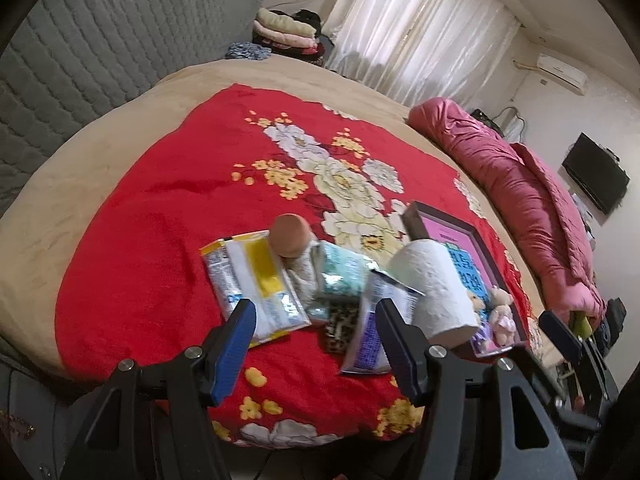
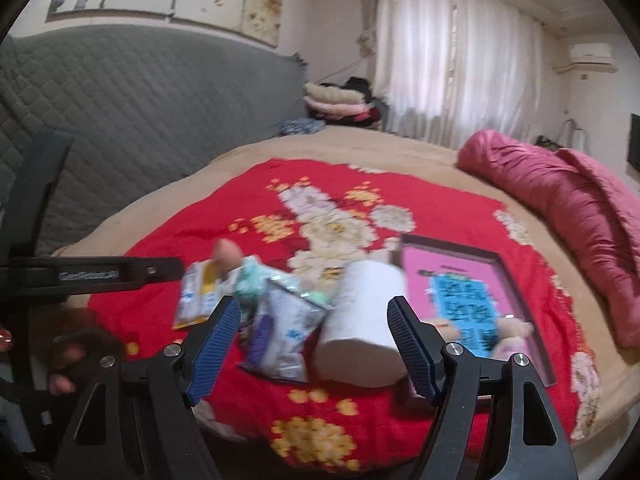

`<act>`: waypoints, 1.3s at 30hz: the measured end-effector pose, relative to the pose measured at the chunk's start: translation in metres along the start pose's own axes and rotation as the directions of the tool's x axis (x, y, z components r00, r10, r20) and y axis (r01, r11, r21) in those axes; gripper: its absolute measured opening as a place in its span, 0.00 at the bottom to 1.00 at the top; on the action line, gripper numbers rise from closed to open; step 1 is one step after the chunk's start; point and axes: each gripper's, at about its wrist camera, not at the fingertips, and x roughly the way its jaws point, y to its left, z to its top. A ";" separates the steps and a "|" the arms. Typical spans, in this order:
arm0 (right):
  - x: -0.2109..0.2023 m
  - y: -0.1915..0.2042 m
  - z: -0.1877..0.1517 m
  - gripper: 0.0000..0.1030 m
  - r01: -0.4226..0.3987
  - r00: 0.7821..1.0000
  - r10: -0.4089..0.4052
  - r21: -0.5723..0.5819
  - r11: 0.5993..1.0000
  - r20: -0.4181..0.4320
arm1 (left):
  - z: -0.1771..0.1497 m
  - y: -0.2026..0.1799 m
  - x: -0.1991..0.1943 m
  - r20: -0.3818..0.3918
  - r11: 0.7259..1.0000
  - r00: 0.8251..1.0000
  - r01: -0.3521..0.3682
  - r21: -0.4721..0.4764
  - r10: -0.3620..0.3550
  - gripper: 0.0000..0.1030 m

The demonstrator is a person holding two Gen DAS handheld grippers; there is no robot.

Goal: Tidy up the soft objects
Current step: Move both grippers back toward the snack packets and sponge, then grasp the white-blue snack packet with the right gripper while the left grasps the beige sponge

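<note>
Both grippers (image 1: 316, 322) (image 2: 314, 318) gape empty above the tissue roll (image 2: 362, 320) and packets (image 1: 252, 284).

My two wrist cameras look down and forward from the bed's (image 1: 120, 184) near edge, sharing the red blanket (image 2: 432, 208).

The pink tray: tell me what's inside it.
Inside the pink tray lie a blue printed card and two small teddy bears. The toilet paper roll hides its near corner.
</note>
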 end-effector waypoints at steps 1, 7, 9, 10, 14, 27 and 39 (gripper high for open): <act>0.005 0.006 0.000 0.75 -0.022 1.000 0.022 0.000 1.000 -0.014 | 0.000 0.002 0.001 0.002 1.000 1.000 -0.003 -0.003 0.003 0.60; 0.032 0.021 -0.003 0.75 -0.079 0.993 0.080 0.022 0.997 -0.081 | 0.001 0.014 0.018 -0.004 1.000 1.000 -0.016 -0.016 0.016 0.60; 0.041 0.023 -0.004 0.75 -0.083 0.992 0.086 0.029 0.996 -0.097 | 0.004 0.016 0.024 -0.002 1.000 1.000 -0.015 -0.020 0.015 0.60; 0.045 0.023 -0.005 0.75 -0.085 0.991 0.089 0.036 0.996 -0.105 | 0.005 0.017 0.027 -0.001 1.000 1.000 -0.015 -0.020 0.015 0.60; 0.059 0.019 -0.009 0.75 -0.092 0.986 0.101 0.071 0.993 -0.130 | 0.014 0.023 0.042 0.003 0.999 1.000 -0.002 -0.035 0.002 0.60; 0.099 0.018 -0.021 0.75 -0.092 0.967 0.128 0.167 0.982 -0.219 | 0.025 0.024 0.077 -0.010 1.000 1.000 0.004 -0.014 -0.004 0.60; 0.133 0.021 -0.032 0.75 0.054 0.948 0.020 0.223 0.973 -0.317 | 0.033 0.038 0.095 -0.021 0.999 0.999 0.029 -0.039 -0.030 0.60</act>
